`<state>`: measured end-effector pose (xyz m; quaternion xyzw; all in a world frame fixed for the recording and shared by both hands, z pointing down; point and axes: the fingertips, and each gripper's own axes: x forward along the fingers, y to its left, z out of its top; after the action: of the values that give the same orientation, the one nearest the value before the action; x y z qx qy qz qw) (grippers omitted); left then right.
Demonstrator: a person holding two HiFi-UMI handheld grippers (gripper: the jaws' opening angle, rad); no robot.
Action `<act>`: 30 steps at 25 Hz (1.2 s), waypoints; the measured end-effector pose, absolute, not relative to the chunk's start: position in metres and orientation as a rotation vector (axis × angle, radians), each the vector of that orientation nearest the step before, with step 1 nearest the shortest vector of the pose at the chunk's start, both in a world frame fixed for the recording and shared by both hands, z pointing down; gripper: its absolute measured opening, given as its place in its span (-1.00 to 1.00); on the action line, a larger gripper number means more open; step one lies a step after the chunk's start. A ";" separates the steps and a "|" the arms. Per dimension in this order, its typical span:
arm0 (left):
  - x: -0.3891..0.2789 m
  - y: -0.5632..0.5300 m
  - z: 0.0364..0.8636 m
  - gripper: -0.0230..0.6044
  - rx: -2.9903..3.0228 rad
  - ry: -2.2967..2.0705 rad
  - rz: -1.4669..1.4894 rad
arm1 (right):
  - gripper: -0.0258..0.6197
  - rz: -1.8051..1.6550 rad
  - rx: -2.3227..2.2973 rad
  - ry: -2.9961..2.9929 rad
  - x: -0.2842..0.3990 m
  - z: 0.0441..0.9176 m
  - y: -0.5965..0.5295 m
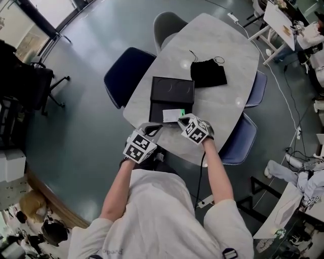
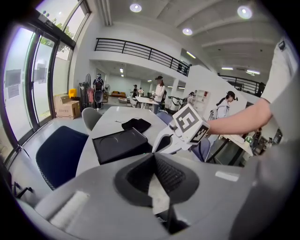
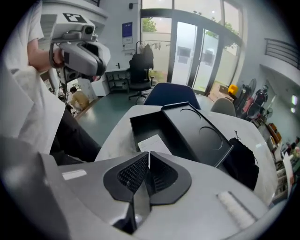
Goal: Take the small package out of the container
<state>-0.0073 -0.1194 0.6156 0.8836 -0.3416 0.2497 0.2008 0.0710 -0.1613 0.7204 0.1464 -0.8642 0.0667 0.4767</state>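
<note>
Just past closed right gripper (image 3: 149, 154) jaws: small package (image 3: 153, 142) in container (image 3: 139, 125).

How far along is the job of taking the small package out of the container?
Done: the lid is off the container. In hand: nothing; the right hand-held gripper is shut, empty, near the small package inside. Still to do: grasping and lifting it out.

Wide teal-grey floor (image 1: 76, 131) all round a pale oval bench (image 1: 223, 91). Navy chairs (image 1: 126, 76) tucked in along both sides, a grey chair (image 1: 167, 25) at the far end. Tall windows (image 2: 18, 93) pouring in daylight, round ceiling lamps (image 2: 136, 7) lit, a black-railed balcony (image 2: 140, 49) running above white walls.
</note>
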 end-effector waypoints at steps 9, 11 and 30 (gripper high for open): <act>-0.002 -0.158 0.622 -0.76 2.500 -0.827 0.688 | -0.73 0.136 0.184 -1.971 0.068 0.756 -0.168; -0.005 -0.173 0.625 -0.76 2.509 -0.820 0.684 | -0.69 0.131 0.166 -1.958 0.065 0.764 -0.171; -0.026 -0.236 0.648 -0.76 2.527 -0.755 0.651 | -0.05 -0.054 -0.104 -1.733 0.062 0.804 -0.181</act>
<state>-0.0261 -0.2362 0.6483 0.9093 -0.2716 0.2341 0.2111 0.0620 -0.1808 0.8038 -0.0456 -0.7616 -0.0235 0.6460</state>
